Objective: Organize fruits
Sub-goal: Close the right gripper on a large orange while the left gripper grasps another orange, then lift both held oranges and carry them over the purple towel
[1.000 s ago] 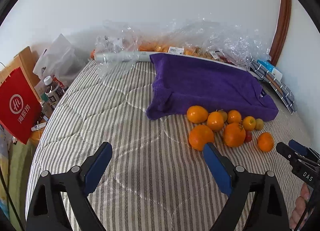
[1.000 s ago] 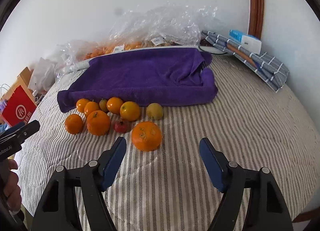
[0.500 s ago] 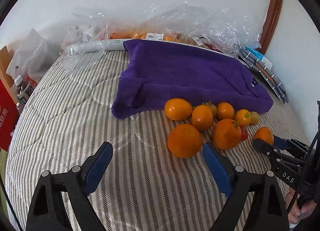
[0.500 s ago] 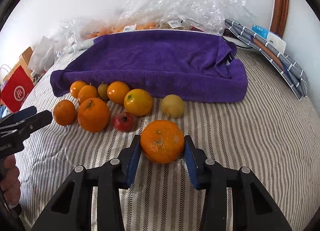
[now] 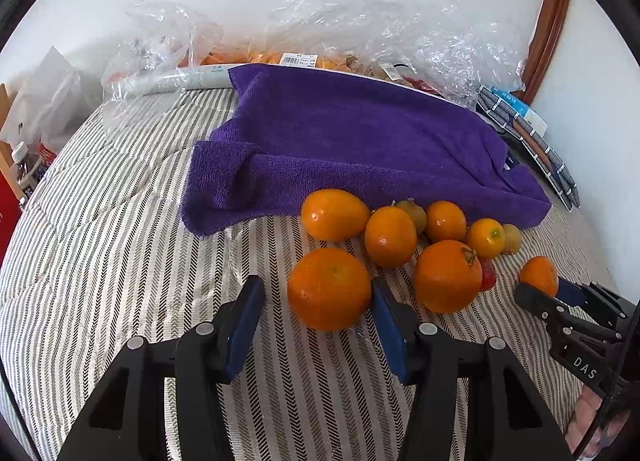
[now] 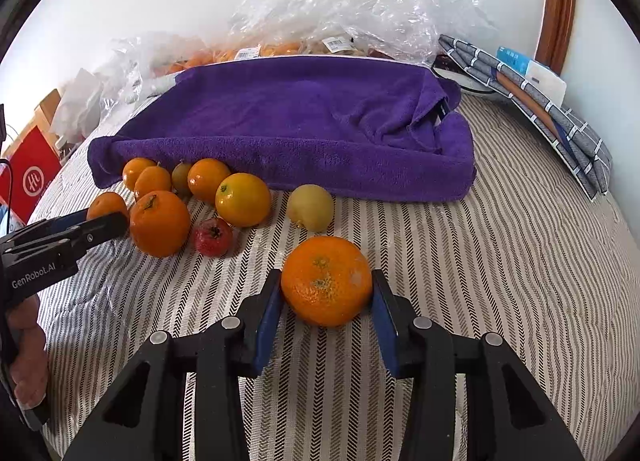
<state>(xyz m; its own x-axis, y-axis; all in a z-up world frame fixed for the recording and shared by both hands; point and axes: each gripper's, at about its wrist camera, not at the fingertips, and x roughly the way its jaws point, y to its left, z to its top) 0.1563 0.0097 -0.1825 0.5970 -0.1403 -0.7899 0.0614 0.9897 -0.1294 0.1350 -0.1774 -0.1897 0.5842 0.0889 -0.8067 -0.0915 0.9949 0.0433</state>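
Several oranges, a yellow lemon [image 6: 310,207] and a small red fruit [image 6: 213,236] lie on the striped bed in front of a folded purple towel [image 5: 360,145]. In the left wrist view my left gripper [image 5: 316,297] has its jaws around a large orange [image 5: 329,288]; the right pad touches it and a gap shows at the left pad. In the right wrist view my right gripper [image 6: 326,289] is shut on another orange [image 6: 327,280], which rests on the bed. That orange also shows in the left wrist view [image 5: 539,275] at the right gripper's tips.
Clear plastic bags [image 5: 360,37] with more fruit lie along the wall behind the towel. A grey checked cloth [image 6: 560,121] lies at the right by a wooden frame. A red paper bag [image 6: 30,177] and bottles stand off the bed's left edge.
Both grippers moved forward to the fruit. The right jaws closed on the near orange. The left jaws narrowed around the large orange at the pile's left front.
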